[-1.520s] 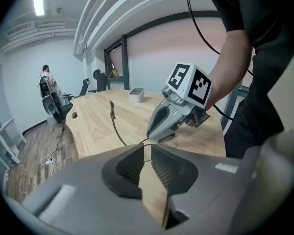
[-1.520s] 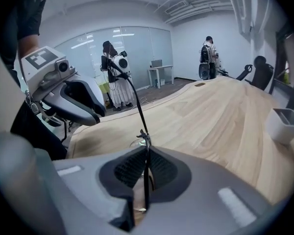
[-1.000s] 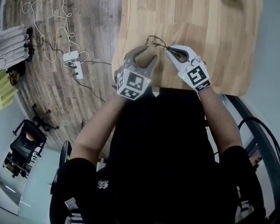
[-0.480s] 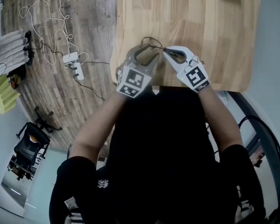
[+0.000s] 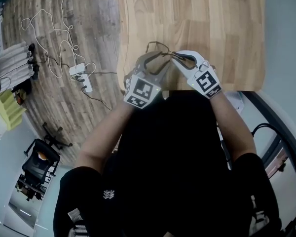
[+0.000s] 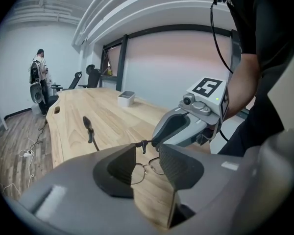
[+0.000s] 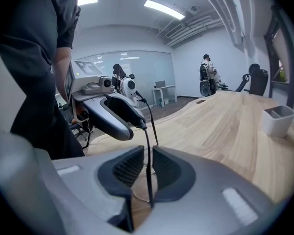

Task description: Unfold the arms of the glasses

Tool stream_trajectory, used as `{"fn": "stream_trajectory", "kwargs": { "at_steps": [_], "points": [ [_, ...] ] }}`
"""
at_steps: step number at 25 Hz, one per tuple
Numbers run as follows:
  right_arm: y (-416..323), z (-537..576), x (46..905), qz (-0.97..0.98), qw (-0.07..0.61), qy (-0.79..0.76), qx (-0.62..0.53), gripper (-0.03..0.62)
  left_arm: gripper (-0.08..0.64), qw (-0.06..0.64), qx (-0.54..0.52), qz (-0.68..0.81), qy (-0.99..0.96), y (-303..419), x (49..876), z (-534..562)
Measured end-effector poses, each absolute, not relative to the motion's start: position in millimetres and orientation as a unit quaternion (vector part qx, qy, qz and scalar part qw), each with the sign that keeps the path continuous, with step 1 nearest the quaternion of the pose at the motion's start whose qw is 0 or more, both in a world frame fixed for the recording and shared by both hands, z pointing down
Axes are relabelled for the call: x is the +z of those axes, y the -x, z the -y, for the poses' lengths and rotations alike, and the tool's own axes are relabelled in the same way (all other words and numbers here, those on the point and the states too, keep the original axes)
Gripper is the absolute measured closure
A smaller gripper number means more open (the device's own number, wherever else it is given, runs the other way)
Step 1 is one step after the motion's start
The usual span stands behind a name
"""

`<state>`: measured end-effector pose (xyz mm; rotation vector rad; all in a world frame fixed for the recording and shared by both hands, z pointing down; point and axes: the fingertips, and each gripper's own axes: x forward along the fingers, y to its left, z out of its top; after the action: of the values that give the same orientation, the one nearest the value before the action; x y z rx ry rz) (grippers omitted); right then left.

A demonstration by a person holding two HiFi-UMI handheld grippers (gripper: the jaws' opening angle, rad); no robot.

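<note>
Right gripper view | right claw [image 7: 147, 151] clamps glasses [image 7: 149, 185] | left claw [image 6: 146, 151] closing, glasses between

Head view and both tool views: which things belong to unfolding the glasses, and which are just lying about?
In the job: glasses; right tool, shut on them; left tool, jaws closing with the glasses between them, not pinched.
Lying about: white box on the table; power strip on the floor; office chair.
</note>
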<state>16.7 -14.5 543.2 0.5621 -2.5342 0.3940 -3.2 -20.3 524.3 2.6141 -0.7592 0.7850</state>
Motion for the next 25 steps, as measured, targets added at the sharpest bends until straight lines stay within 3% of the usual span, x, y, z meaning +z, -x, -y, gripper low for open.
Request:
{"fn": "stream_trajectory", "kwargs": {
  "at_steps": [7, 25],
  "points": [
    [-47, -15, 544, 0.922, 0.276, -0.237, 0.137, 0.545, 0.402, 0.131, 0.266, 0.239, -0.925, -11, 507, 0],
    [-120, -40, 520, 0.849, 0.218, -0.444, 0.187, 0.543, 0.4, 0.081, 0.235, 0.105, -0.963, -70, 456, -62]
  ]
}}
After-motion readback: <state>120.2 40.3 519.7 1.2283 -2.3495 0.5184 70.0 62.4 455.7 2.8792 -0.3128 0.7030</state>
